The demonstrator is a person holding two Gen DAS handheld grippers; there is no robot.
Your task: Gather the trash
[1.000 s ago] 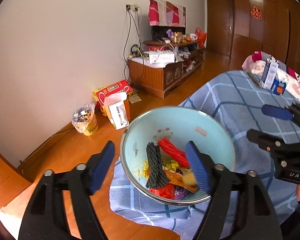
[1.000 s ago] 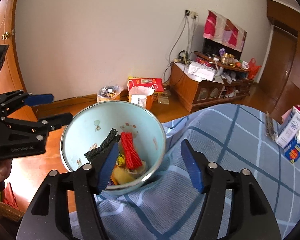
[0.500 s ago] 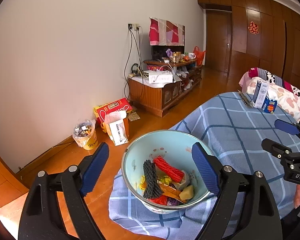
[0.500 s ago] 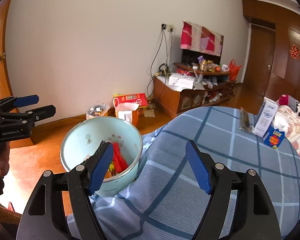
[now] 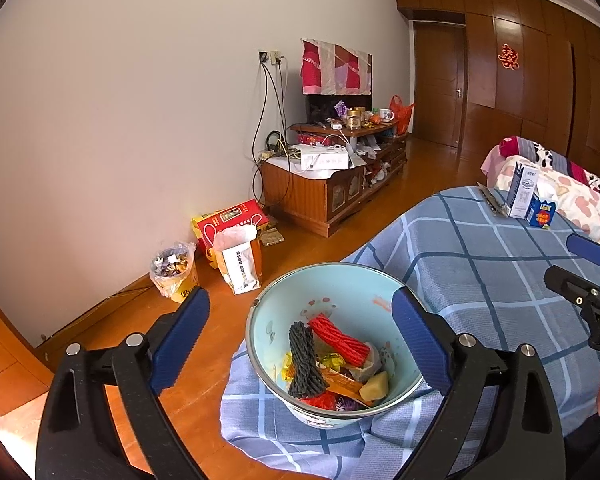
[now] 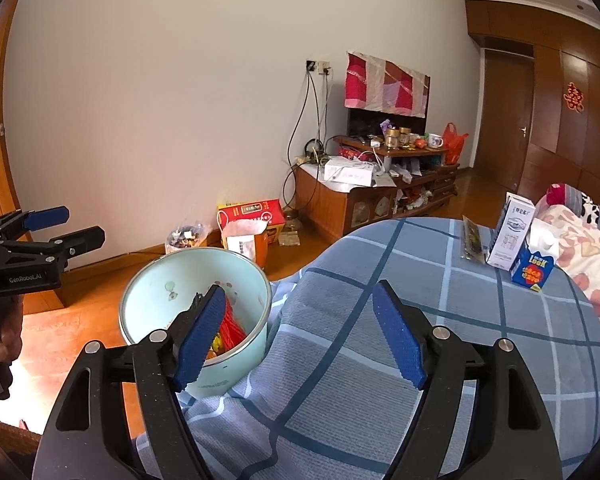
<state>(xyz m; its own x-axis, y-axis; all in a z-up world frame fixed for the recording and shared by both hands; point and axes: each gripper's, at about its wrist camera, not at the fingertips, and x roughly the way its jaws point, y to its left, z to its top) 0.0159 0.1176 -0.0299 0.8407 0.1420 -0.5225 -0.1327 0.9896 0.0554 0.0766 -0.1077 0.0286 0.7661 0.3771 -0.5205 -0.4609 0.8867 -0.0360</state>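
Observation:
A light blue bowl [image 5: 340, 284] stands at the edge of the table with the blue plaid cloth [image 5: 480, 280]. In it lie a red ribbed roll [image 5: 340, 338], a black ribbed roll [image 5: 304, 360], wrappers and a yellowish piece [image 5: 375, 386]. My left gripper [image 5: 298, 300] hangs above and behind the bowl, its jaws opening, nothing between them. My right gripper [image 6: 300, 290] is open and bare over the cloth, right of the bowl [image 6: 160, 292]. Far across the table stand a white carton [image 6: 512, 236] and a small blue carton [image 6: 534, 268], beside a dark wrapper [image 6: 471, 240].
On the wooden floor by the wall stand a yellow bin with a full bag [image 5: 176, 272], a paper bag [image 5: 240, 260] and a red box [image 5: 232, 218]. A cluttered wooden cabinet [image 5: 320, 196] is behind them. Floral bedding [image 5: 580, 200] lies past the table.
Both grippers have drawn back and up from the bowl with wider jaws. The yellowish piece seen blurred at the left gripper's finger now lies in the bowl.

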